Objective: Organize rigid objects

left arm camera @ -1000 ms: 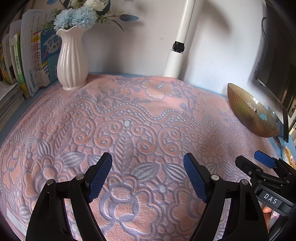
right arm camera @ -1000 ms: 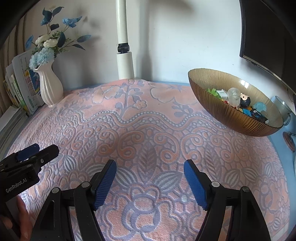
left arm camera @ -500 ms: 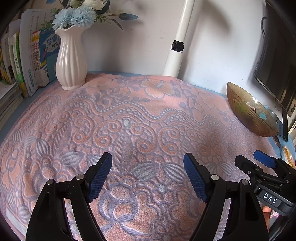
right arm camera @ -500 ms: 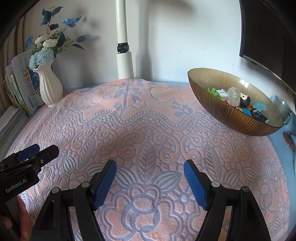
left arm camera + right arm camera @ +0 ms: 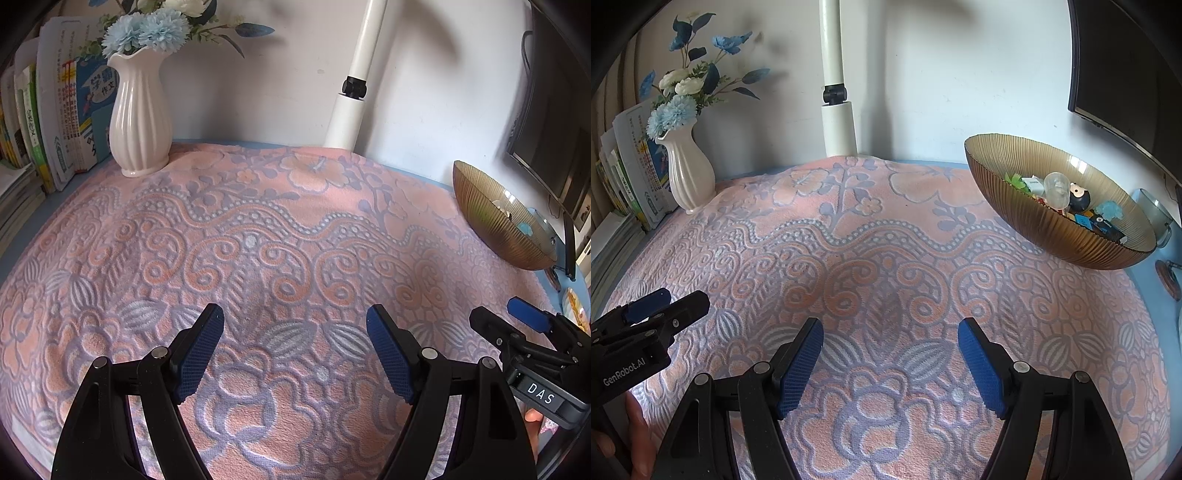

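At the right edge of a pink patterned cloth (image 5: 886,236), an amber glass bowl (image 5: 1034,236) holds the small toys (image 5: 1067,199) being organized. Both grippers hover near the cloth's front edge, well apart from the bowl. Left gripper (image 5: 295,343) and right gripper (image 5: 890,350) stand wide open and empty. Nothing has shifted over the past second, so the sorting seems paused or finished.

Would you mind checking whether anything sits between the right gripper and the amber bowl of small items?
Nothing visible does. Only bare patterned cloth lies between the open right gripper and the amber bowl at the far right.
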The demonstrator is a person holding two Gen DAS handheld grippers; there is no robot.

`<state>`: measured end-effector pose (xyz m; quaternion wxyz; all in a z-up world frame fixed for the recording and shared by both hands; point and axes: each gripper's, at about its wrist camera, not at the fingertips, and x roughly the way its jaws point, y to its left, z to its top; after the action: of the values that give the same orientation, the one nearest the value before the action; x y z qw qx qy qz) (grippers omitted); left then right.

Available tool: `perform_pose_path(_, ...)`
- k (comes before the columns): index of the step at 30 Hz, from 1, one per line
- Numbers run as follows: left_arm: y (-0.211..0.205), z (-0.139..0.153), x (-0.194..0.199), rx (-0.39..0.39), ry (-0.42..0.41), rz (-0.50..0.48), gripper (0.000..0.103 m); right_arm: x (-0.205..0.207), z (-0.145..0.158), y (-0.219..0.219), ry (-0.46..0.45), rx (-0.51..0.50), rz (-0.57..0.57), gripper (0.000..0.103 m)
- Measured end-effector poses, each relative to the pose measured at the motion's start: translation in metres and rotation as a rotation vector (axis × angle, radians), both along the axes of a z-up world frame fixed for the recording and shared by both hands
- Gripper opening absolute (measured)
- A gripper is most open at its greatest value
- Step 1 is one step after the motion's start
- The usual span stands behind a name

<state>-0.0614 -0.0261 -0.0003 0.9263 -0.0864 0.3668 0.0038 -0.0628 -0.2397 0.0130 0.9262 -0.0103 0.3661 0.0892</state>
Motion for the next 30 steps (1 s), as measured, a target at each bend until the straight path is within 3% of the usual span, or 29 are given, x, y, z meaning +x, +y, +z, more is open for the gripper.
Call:
perform_pose_path(18, 0.001, -0.004, 0.004, 0.014, 0.022, -0.017, 0.078, 0.001, -0.002, 0.000, 0.012, 0.002, -0.026, 0.074)
perform_pose_path(25, -0.004, -0.013, 0.014, 0.085, 0.095, 0.011, 0.078, 0.005, -0.005, 0.001, 0.043, -0.015, -0.050, 0.074)
perform_pose_path(30, -0.004, -0.016, 0.013, 0.099, 0.102, 0.002, 0.078, 0.005, -0.007, 0.001, 0.050, -0.010, -0.056, 0.074)
